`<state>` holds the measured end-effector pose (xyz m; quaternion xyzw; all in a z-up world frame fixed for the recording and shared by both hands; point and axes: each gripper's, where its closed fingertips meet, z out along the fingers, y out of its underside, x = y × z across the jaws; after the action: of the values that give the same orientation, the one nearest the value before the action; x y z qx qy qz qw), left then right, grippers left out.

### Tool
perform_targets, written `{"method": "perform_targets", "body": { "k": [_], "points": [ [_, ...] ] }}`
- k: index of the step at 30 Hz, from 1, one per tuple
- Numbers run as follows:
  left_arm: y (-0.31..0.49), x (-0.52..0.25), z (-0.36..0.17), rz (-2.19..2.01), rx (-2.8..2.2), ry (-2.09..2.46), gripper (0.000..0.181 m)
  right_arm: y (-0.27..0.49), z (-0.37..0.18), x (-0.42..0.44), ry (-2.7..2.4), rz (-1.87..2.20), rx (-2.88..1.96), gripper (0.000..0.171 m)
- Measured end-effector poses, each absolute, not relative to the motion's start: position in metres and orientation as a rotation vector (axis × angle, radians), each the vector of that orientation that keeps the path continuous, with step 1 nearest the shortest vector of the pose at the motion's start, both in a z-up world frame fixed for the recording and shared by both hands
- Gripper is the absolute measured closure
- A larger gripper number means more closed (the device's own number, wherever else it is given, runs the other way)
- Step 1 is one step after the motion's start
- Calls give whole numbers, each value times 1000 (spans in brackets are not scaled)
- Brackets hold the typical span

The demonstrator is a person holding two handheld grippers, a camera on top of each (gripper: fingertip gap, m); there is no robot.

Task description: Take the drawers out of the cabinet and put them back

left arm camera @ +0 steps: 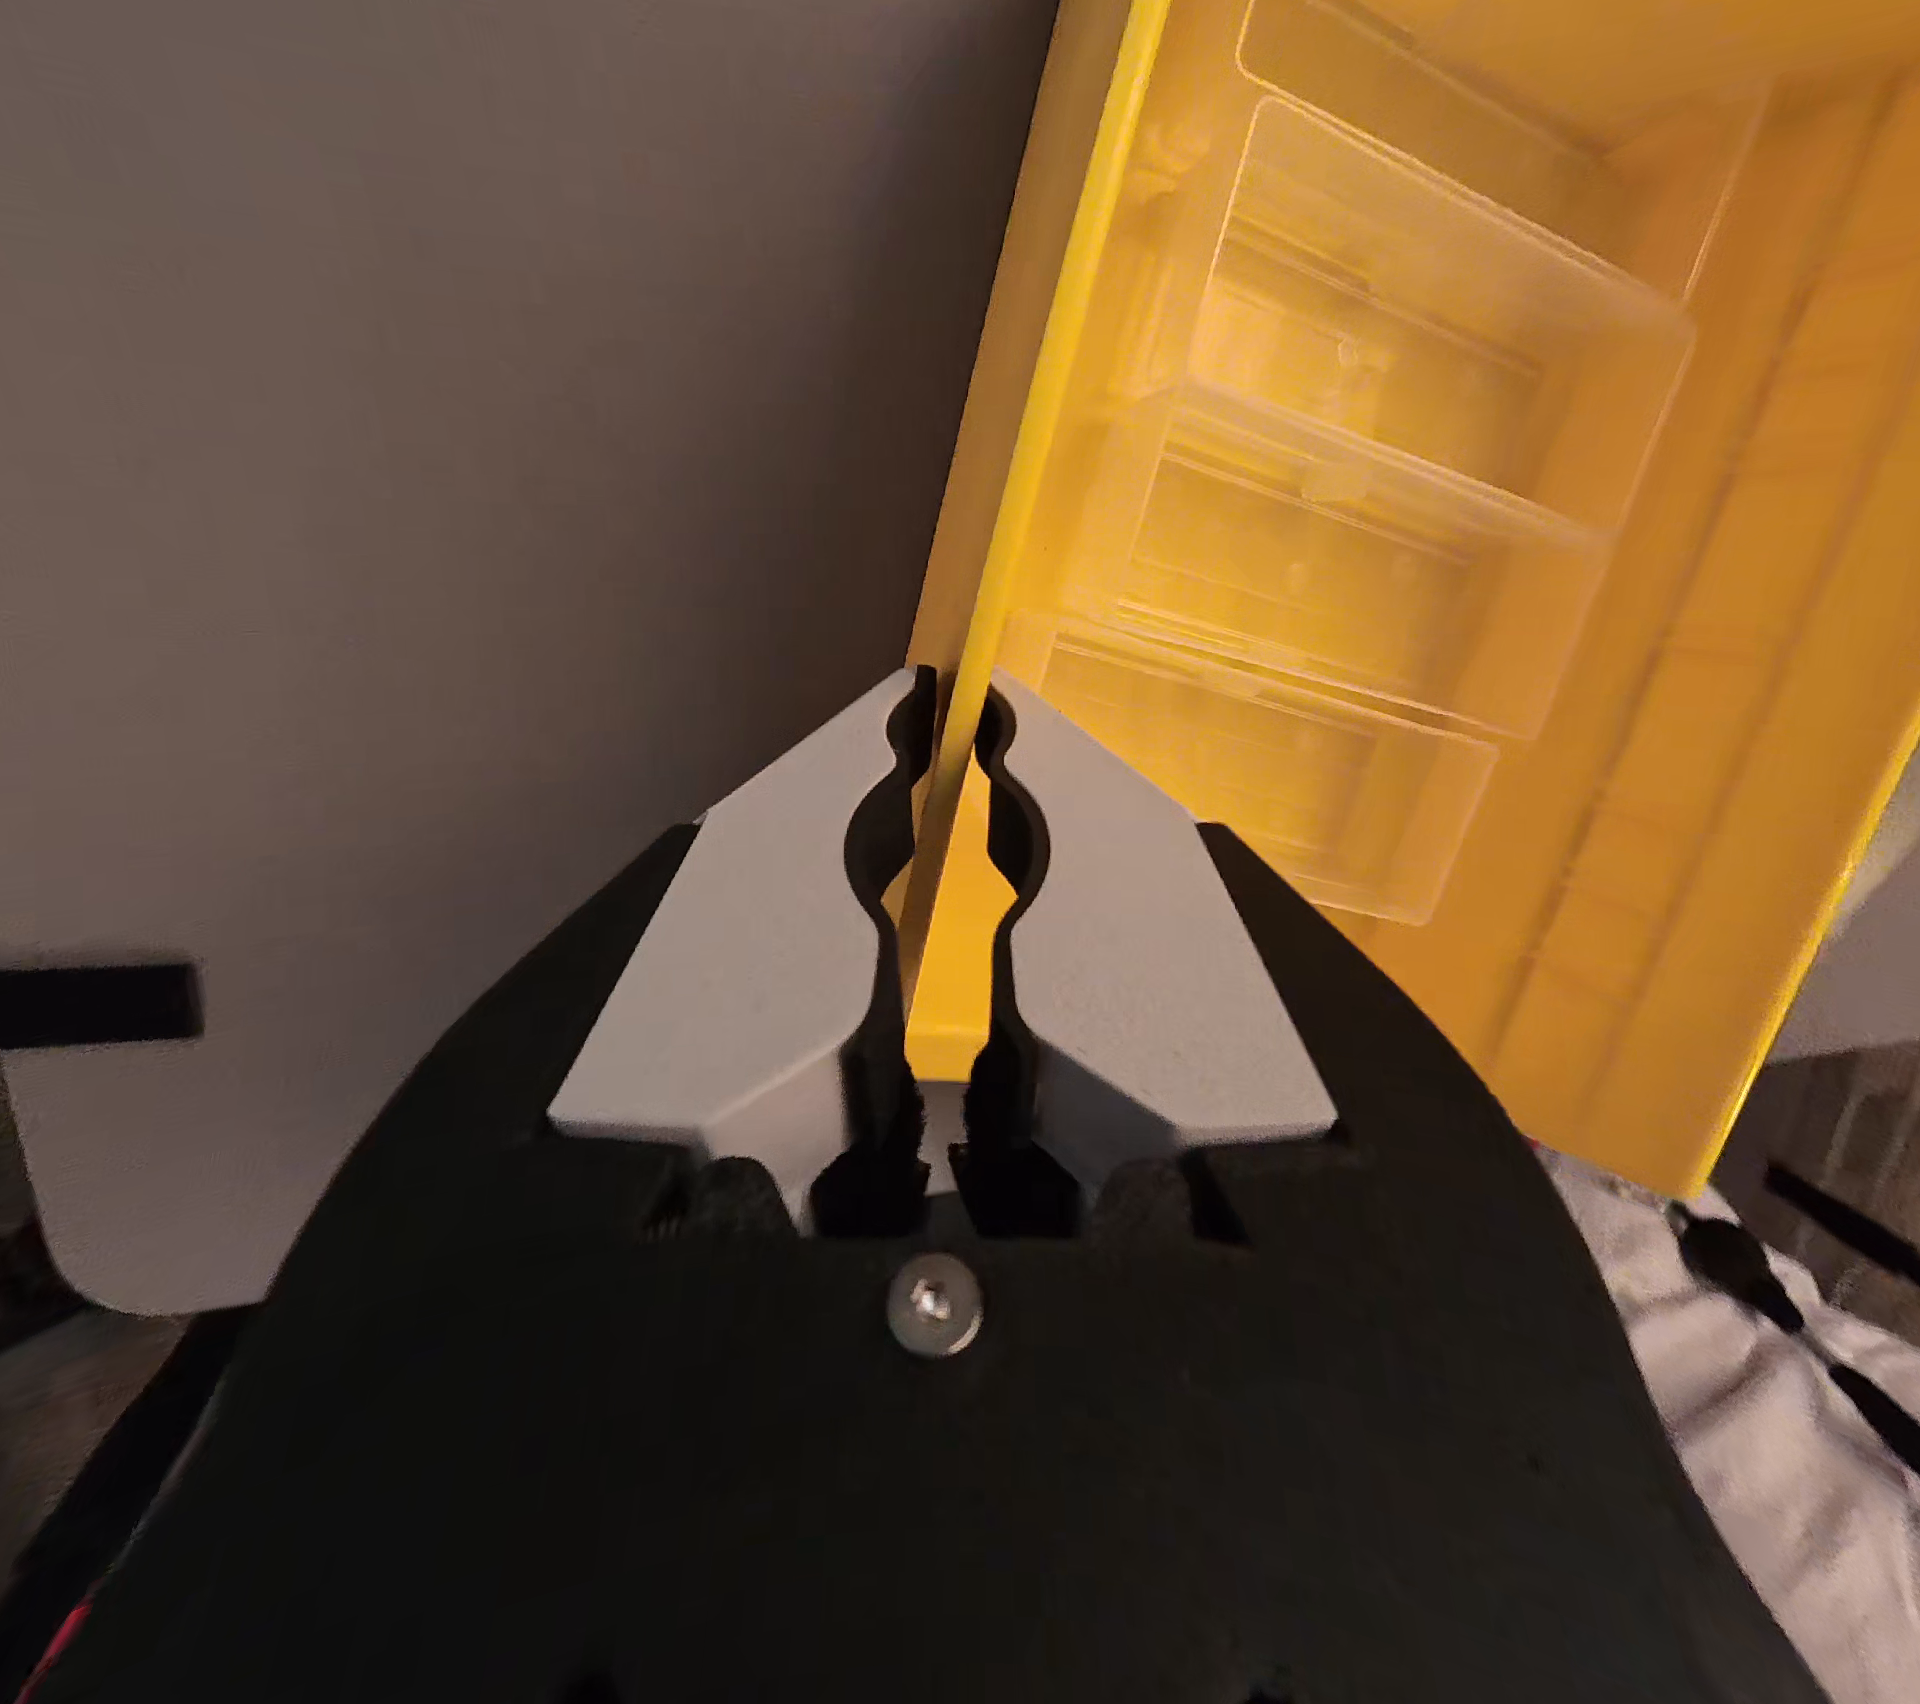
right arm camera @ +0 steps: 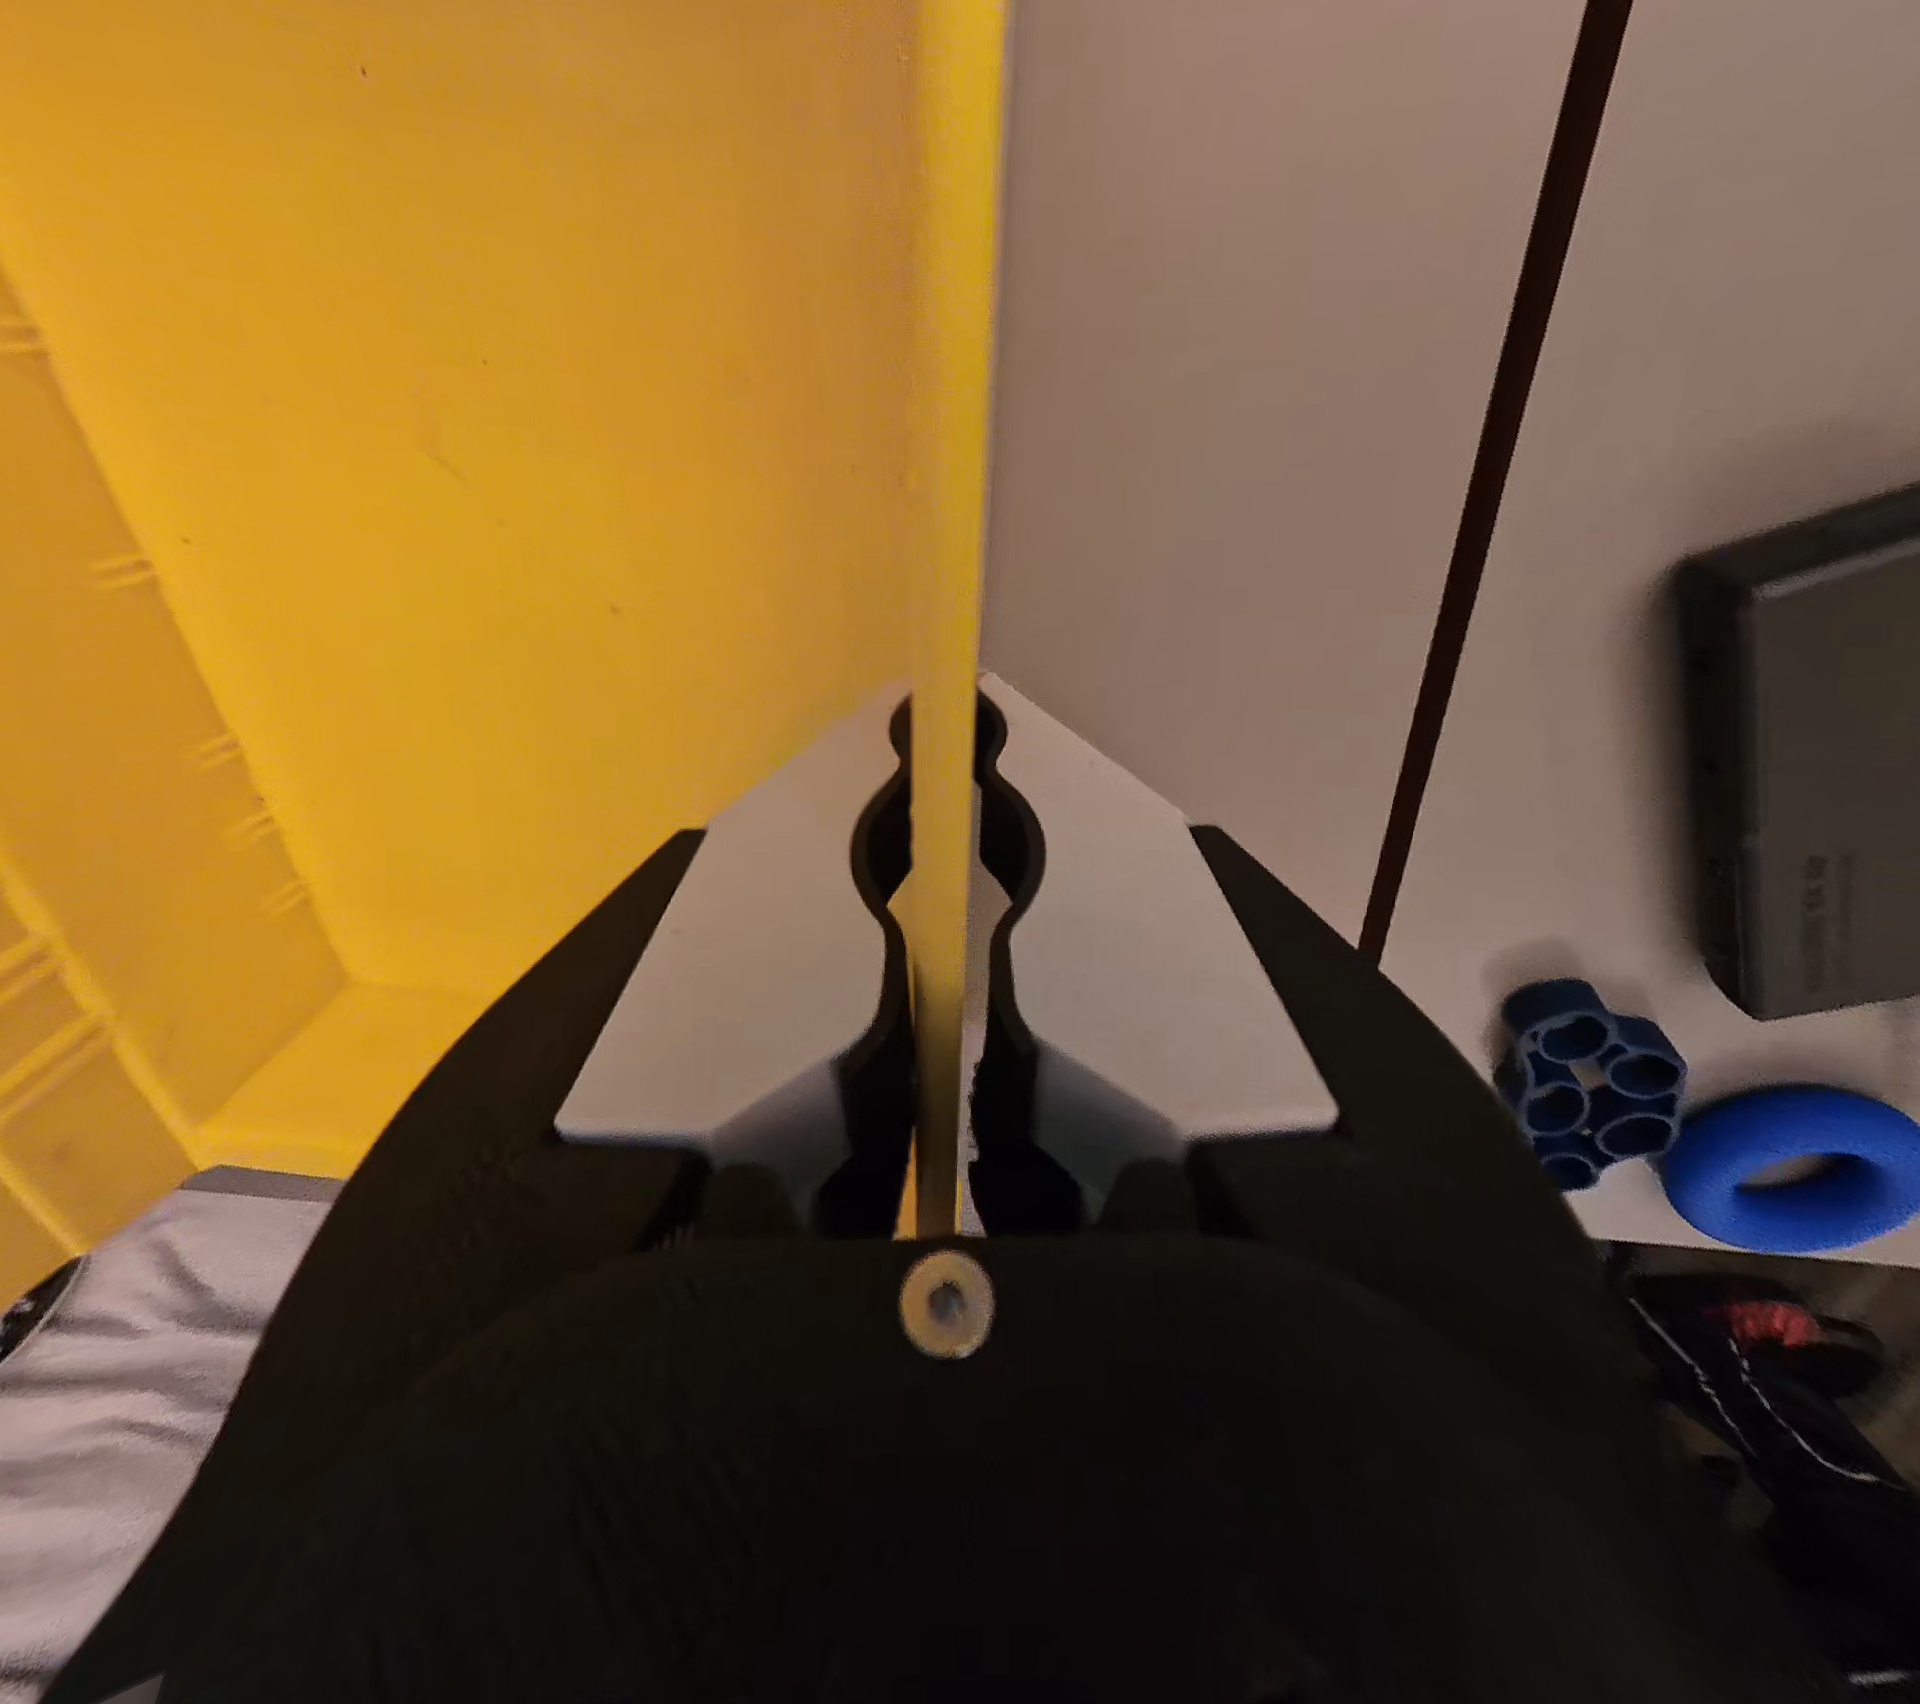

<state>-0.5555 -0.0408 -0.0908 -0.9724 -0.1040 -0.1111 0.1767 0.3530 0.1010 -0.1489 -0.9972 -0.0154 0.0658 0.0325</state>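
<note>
A yellow plastic drawer [left arm camera: 1714, 615] is held between both grippers. My left gripper [left arm camera: 951, 698] is shut on the drawer's left side wall [left arm camera: 1049, 407]. Several clear plastic boxes [left arm camera: 1351, 511] lie inside the drawer against that wall. My right gripper [right arm camera: 943, 709] is shut on the drawer's right side wall [right arm camera: 951, 304], with the yellow inside of the drawer [right arm camera: 468, 252] to its left. The cabinet is not in view.
A white table surface [left arm camera: 468, 304] lies under the drawer. In the right wrist view a dark flat box [right arm camera: 1818, 750], a blue honeycomb piece [right arm camera: 1590, 1083] and a blue ring [right arm camera: 1797, 1171] lie at the right, and a dark thin strip [right arm camera: 1538, 304] runs across the table. One gripper's finger ends stand about 90 cm off the other's.
</note>
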Motion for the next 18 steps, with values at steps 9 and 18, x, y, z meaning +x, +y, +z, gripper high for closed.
{"method": "perform_targets", "body": {
  "k": [9, 18],
  "points": [
    [-2, -580, -90, -321, -2651, -450, 176, 103, -148, 368, -4, 165, -3070, 169],
    [13, -601, -90, -407, -2554, -575, 172, 118, -149, 374, 123, 189, -3052, 168]
  ]
}}
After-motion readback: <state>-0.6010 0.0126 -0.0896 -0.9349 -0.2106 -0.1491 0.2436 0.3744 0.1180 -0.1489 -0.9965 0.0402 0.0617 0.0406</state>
